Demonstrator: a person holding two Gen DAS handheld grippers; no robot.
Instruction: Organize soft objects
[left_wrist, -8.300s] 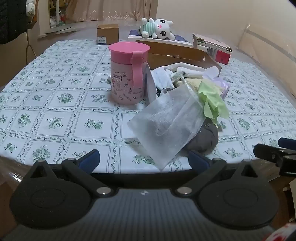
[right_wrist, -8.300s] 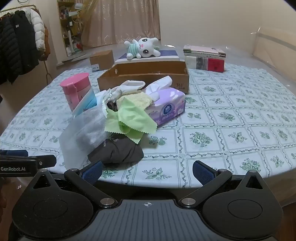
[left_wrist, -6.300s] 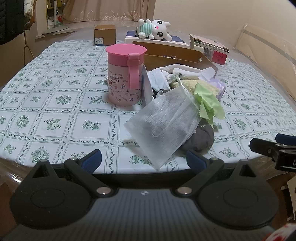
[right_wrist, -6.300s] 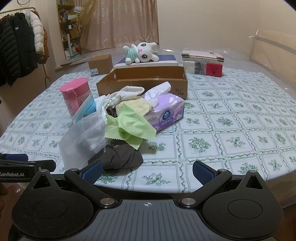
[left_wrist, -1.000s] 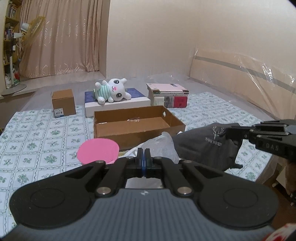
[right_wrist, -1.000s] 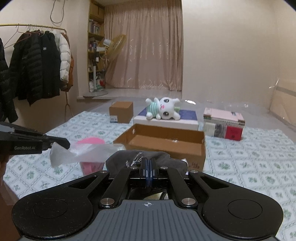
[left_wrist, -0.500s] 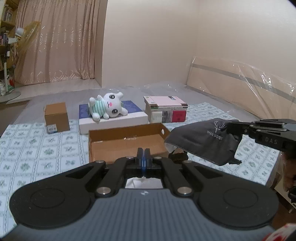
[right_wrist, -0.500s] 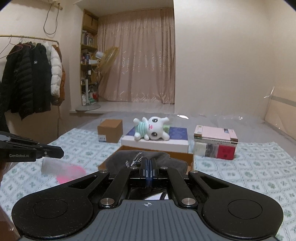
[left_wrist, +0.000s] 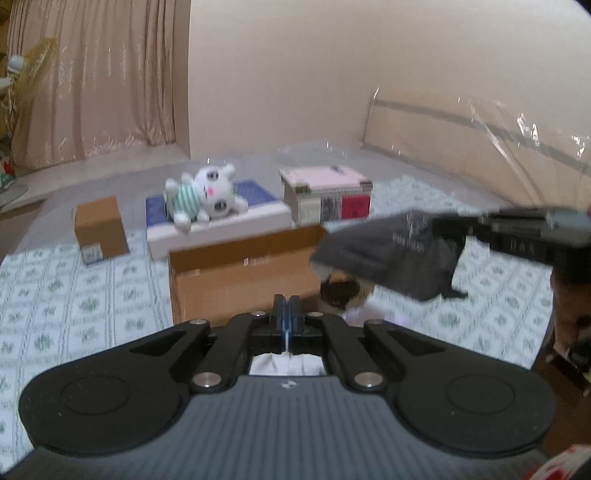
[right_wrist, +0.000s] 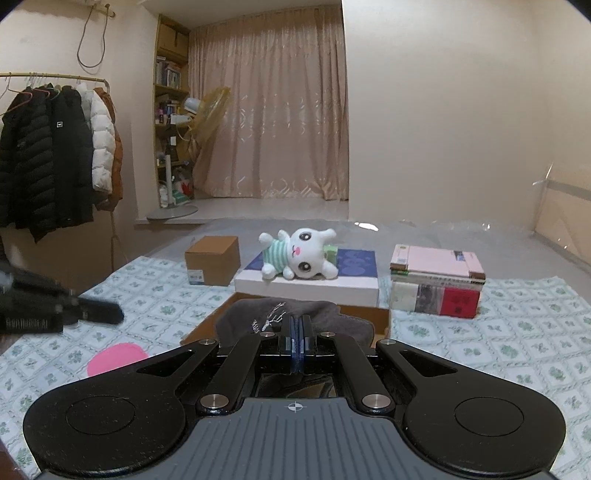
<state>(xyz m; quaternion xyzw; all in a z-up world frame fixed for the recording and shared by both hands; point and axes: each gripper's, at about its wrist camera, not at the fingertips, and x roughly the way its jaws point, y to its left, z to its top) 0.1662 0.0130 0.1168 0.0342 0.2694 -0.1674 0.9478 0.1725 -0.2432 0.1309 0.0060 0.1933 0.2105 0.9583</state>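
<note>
Looking from the left wrist, the left gripper (left_wrist: 286, 317) pinches a thin white sheet (left_wrist: 286, 363), which may slip (little is caught). From the right wrist, the right gripper (right_wrist: 296, 341) clamps the grey garment (right_wrist: 273, 314) above the cardboard box (right_wrist: 364, 314); its hanging edge could snag the rim.

Small cardboard box (right_wrist: 212, 260), stacked books (right_wrist: 437, 280), coats on rail (right_wrist: 55, 151), curtain (right_wrist: 269, 110)

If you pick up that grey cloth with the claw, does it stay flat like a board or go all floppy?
Probably floppy. The grey cloth droops and folds below the right claw pinching it, so it bends easily. It is likely light too: one small pinch at its edge seems enough to hold all of it up. It might swing or bunch when carried toward the box.
</note>
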